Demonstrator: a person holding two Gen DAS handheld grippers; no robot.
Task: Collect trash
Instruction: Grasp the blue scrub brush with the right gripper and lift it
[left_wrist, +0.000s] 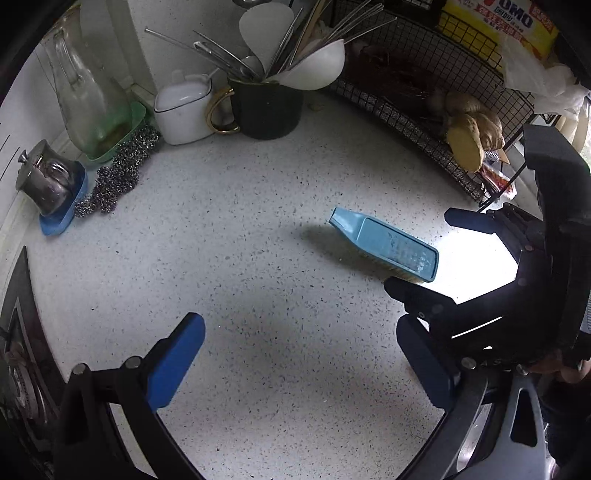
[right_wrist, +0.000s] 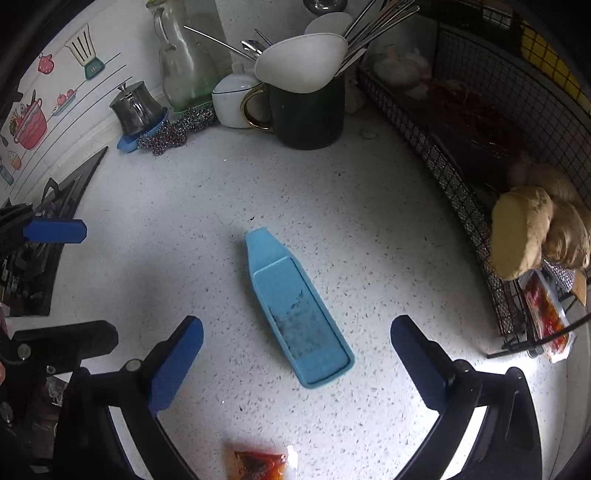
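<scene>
Speckled white countertop (right_wrist: 332, 206), items listed left to right.

Nine o'clock, right wrist view: black stove edge (right_wrist: 62, 192); one blue finger of the left gripper (right_wrist: 55, 230) pokes in over it.

Ten to eleven o'clock: steel pot on a blue dish (right_wrist: 135, 109), steel-wool scourer (right_wrist: 177, 129), glass jug (right_wrist: 184, 62), white lidded pot (right_wrist: 232, 99).

Twelve o'clock: dark green mug (right_wrist: 310, 114) with gold handle, packed with chopsticks and white spoons.

Centre: light blue scrubbing brush (right_wrist: 299, 310), bristles down, handle toward twelve o'clock. It lies between the blue fingers of the right gripper (right_wrist: 295, 365), which stands wide open and holds nothing.

Six o'clock, at the frame's bottom edge: red sauce sachet (right_wrist: 260, 461), the trash, on the counter just nearer than the brush; partly cut off, possibly torn open.

Left wrist view: left gripper (left_wrist: 299, 365) wide open, empty, over bare counter; brush (left_wrist: 388, 247) at three o'clock.

Three o'clock: black wire rack (right_wrist: 461, 184) holding ginger (right_wrist: 532, 229); another red packet (right_wrist: 546, 317) below it.
</scene>
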